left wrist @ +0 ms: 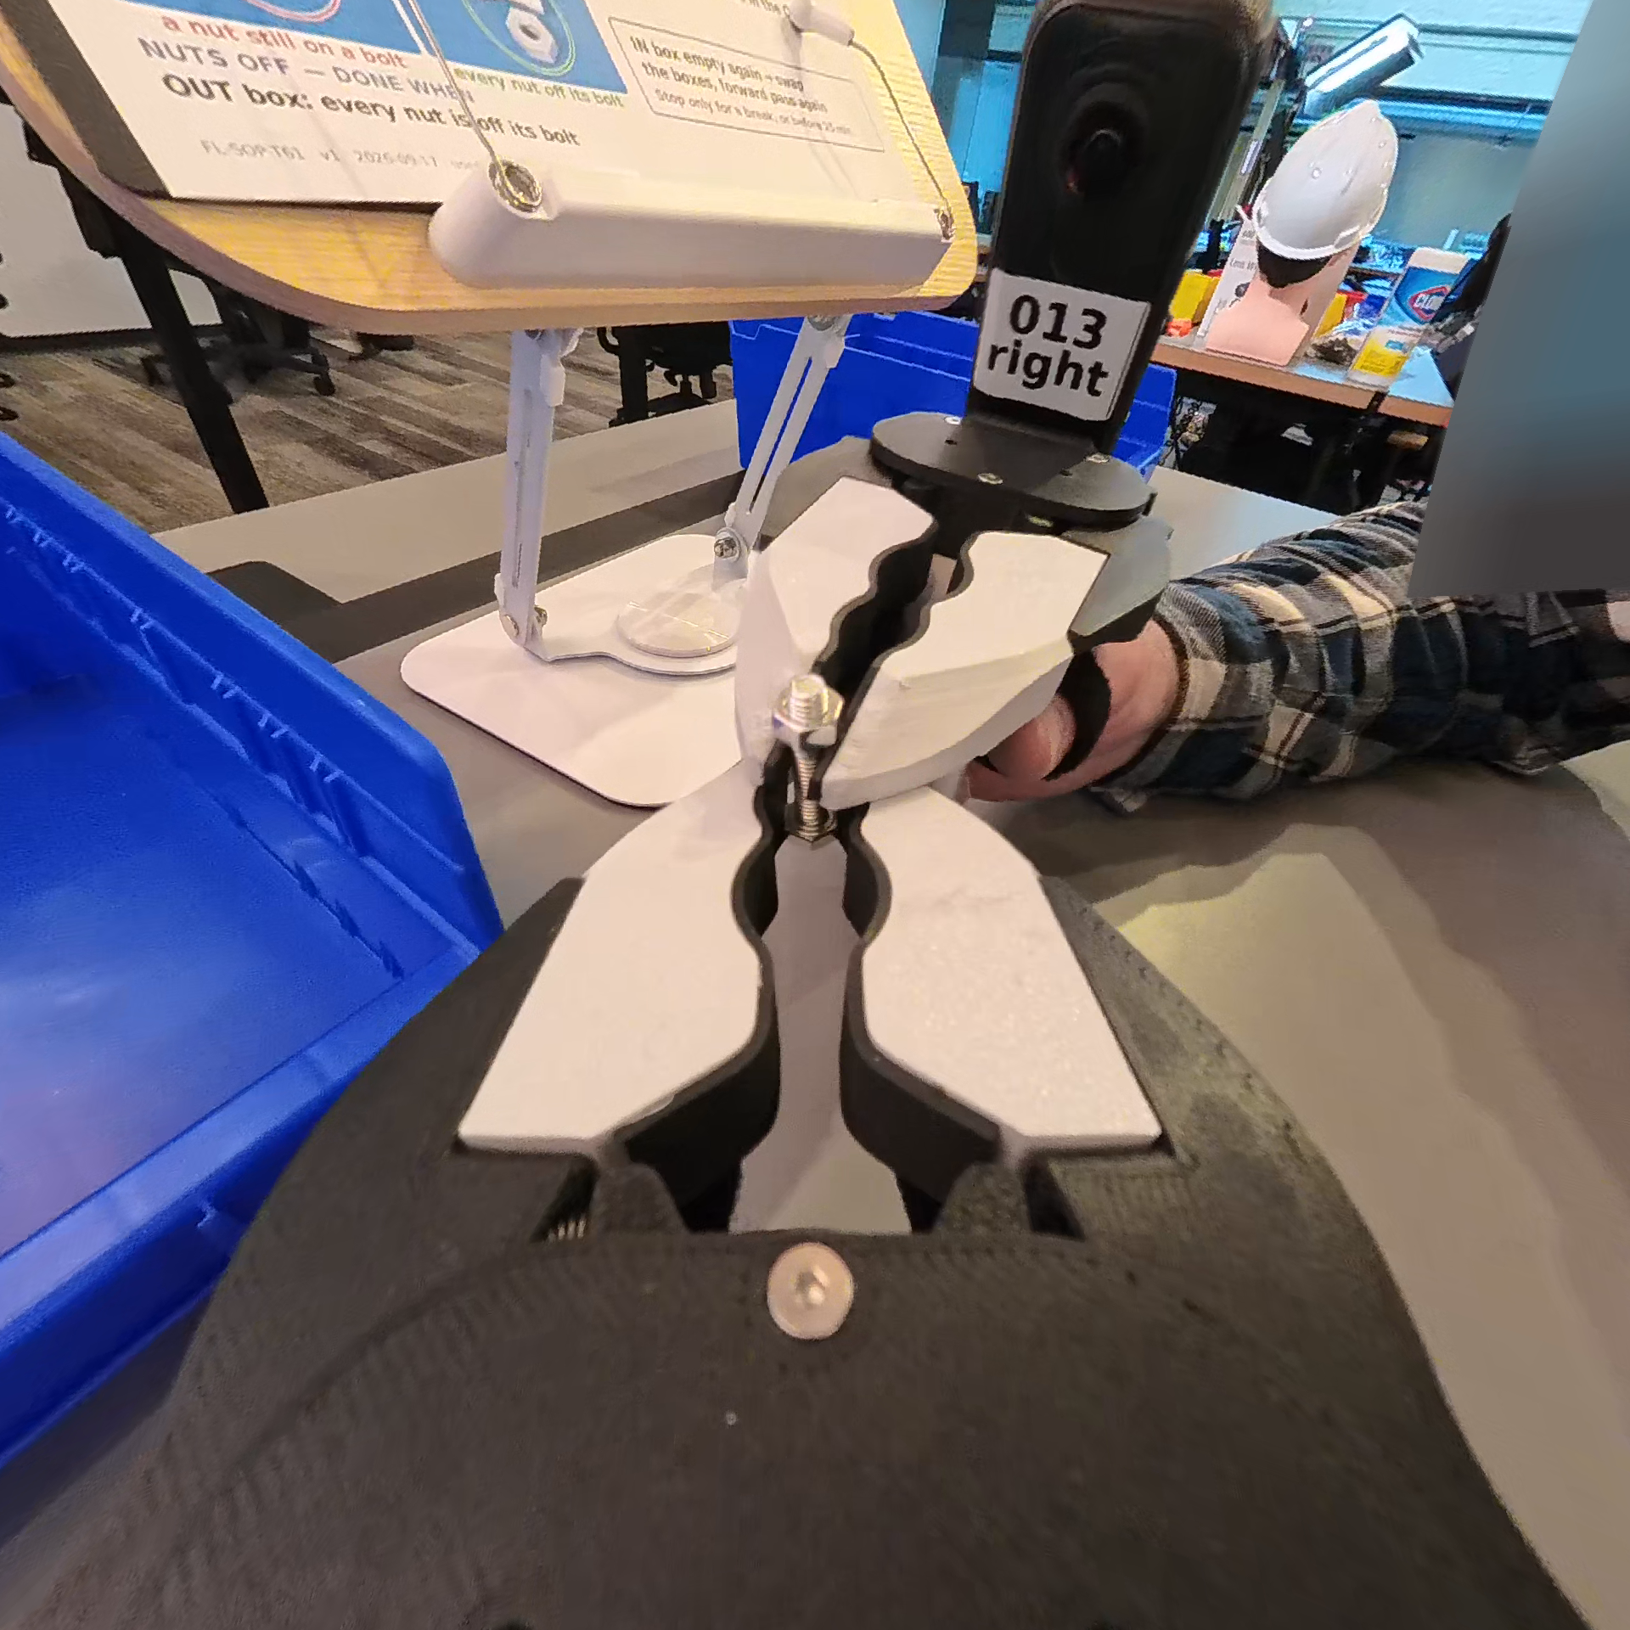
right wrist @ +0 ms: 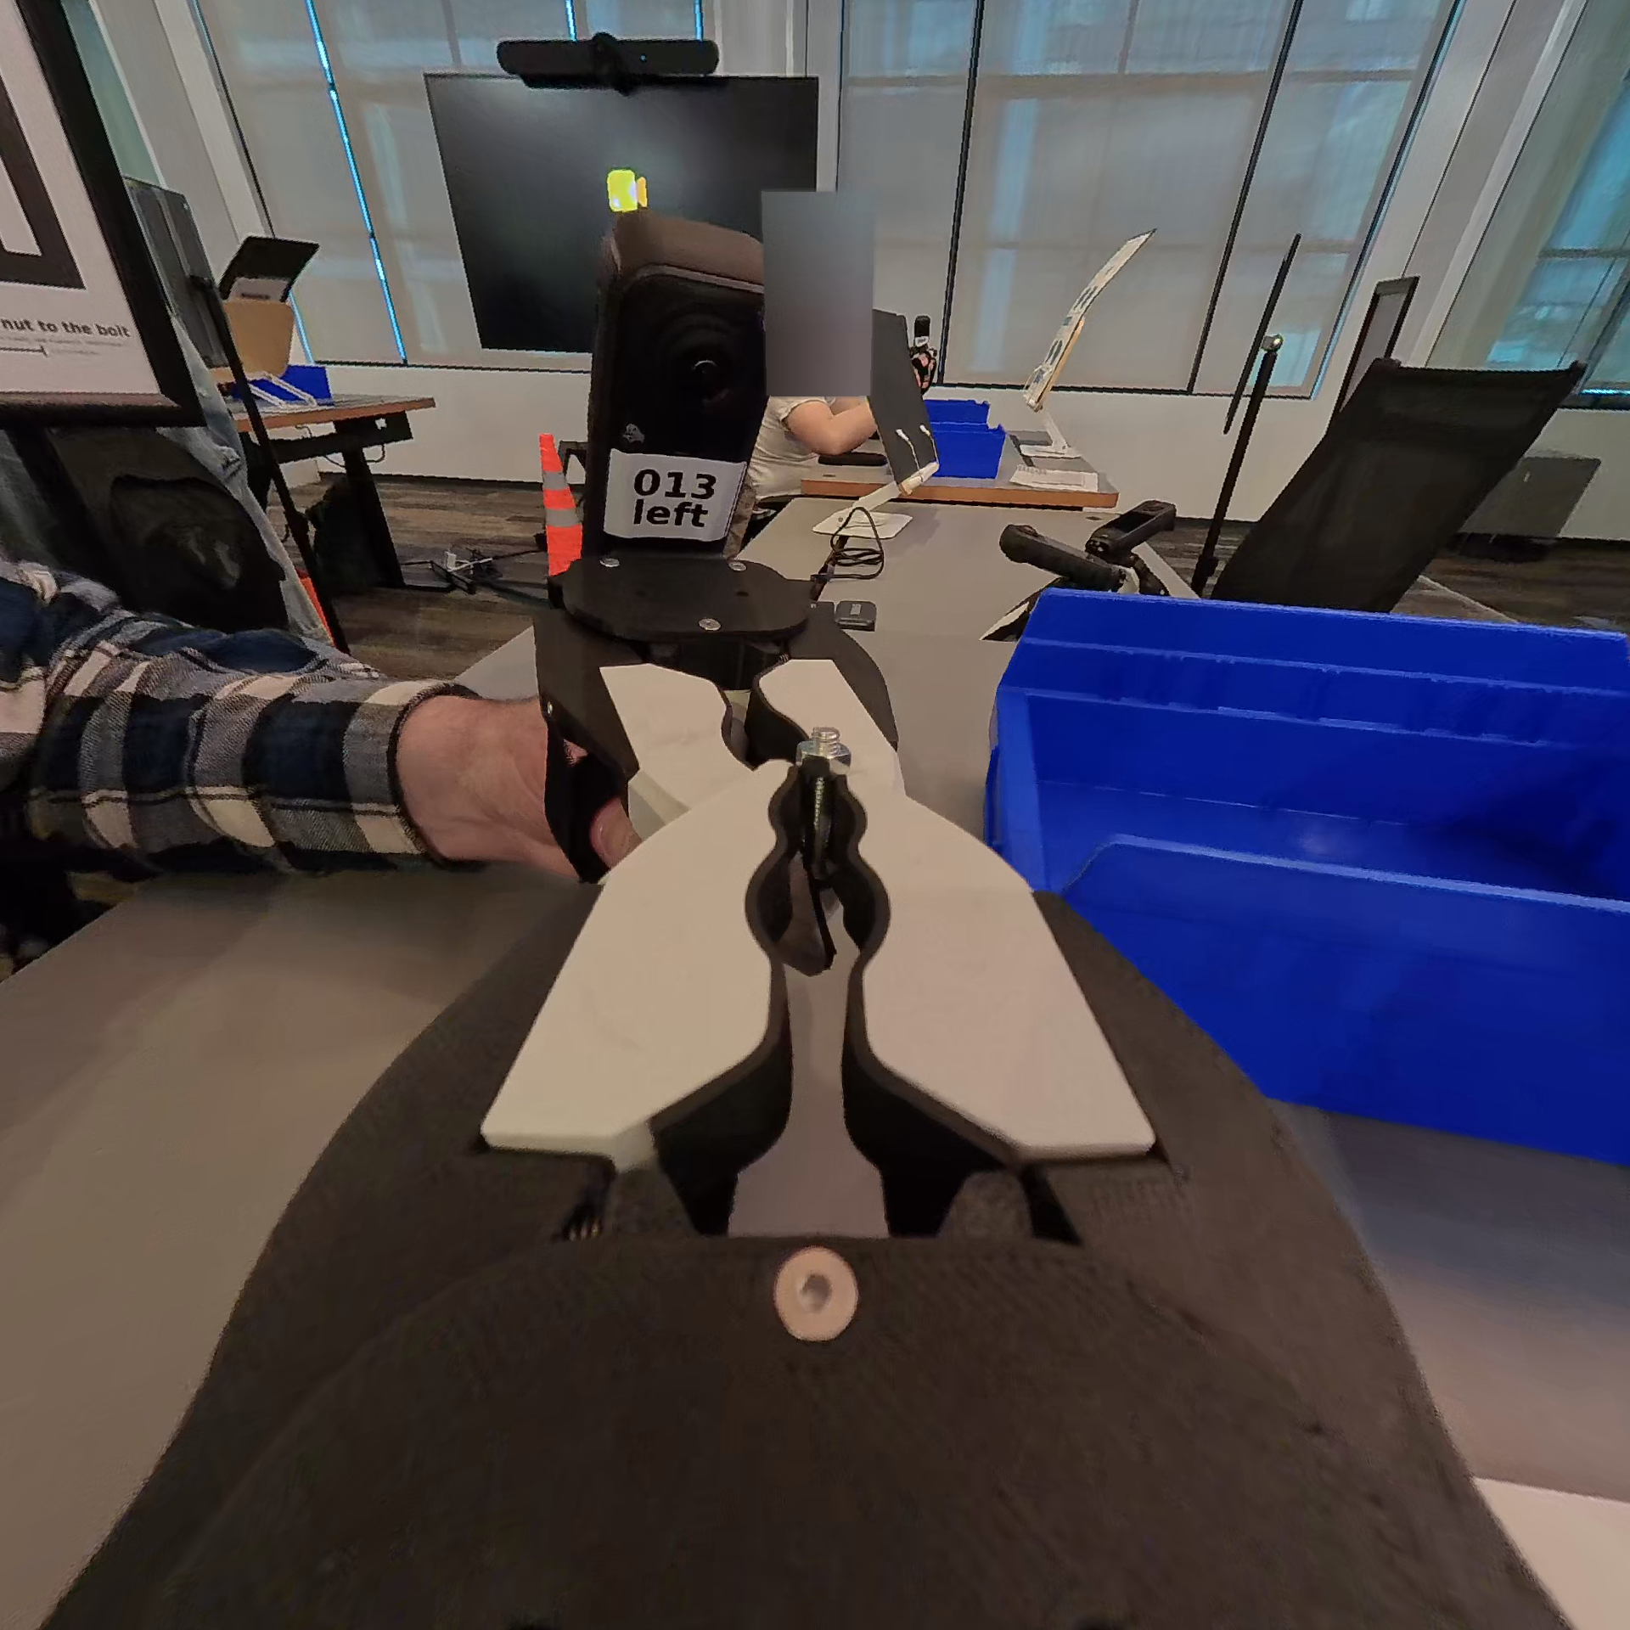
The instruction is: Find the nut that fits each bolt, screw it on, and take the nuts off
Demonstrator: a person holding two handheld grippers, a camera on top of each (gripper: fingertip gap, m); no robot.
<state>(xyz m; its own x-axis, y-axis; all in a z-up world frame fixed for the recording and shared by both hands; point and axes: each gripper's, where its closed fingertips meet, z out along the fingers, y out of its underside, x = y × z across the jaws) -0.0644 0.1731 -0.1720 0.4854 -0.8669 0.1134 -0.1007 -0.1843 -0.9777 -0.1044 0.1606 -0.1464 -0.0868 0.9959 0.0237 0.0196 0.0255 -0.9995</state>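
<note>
1. Left gripper [left wrist: 798, 816] is nearly closed, and its pads clamp the bolt's hex head, so the bolt [left wrist: 801, 776] stands upright above the tips.
2. Right gripper [right wrist: 816, 798] comes in from the opposite side, also almost closed, with its fingers [left wrist: 891, 706] pinched on the bolt's threaded shank just below the nut. From its own view the shank runs down between its dark inner pads.
3. The nut [left wrist: 807, 706] sits near the top of the bolt, with only a short stub of thread poking out above it. It looks to be resting on top of the right gripper's tips rather than held by them.
4. Both grippers meet tip to tip over the grey table [left wrist: 1323, 970], with a hand [left wrist: 1085, 714] in a plaid sleeve behind the right one.
5. A blue bin [left wrist: 220, 838] stands just beside the left gripper, and its visible part looks bare. Another blue bin [right wrist: 1323, 838] sits just beside the right gripper, and I can't see its contents.
6. Progress, as I judge it: this pair is matched and the nut is on the thread. Whether it's going on or coming off, I can't tell. At most one bolt is dealt with here, and how many are left isn't visible.
</note>
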